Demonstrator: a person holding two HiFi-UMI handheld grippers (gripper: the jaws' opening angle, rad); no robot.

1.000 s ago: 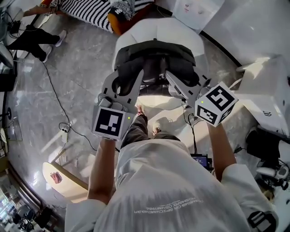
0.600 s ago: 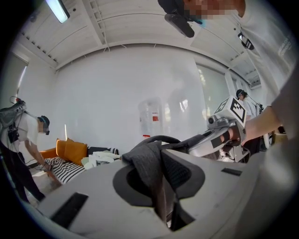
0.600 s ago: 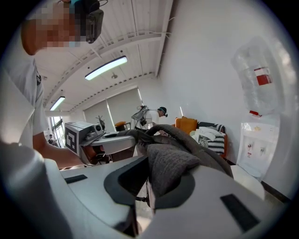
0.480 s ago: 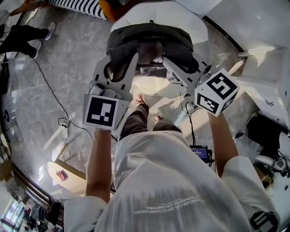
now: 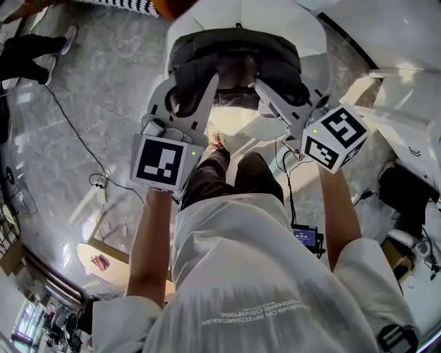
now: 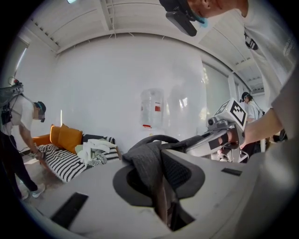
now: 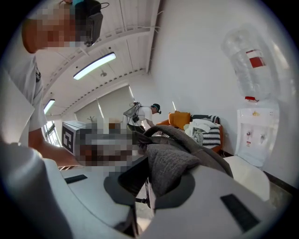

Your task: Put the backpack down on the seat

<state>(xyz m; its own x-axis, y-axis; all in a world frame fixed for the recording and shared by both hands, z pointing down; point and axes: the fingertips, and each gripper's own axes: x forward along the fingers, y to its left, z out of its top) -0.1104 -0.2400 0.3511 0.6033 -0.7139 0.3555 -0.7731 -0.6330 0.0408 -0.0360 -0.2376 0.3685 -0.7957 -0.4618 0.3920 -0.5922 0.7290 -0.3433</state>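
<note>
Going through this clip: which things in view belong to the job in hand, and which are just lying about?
Part of the job: backpack, gripped by its straps in the jaws of the left gripper and right gripper; white seat below it.

Lying about: striped sofa, orange cushions, water dispenser, floor cable, power strip.

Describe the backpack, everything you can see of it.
The backpack is dark grey woven fabric, soft and slumped, lying broadside across the head view, with a black carry loop on top. The left hand-held gripper and the right hand-held gripper each pinch a fold of its fabric, one at each side. It is over the white seat; whether it rests on it can't be told.
</note>
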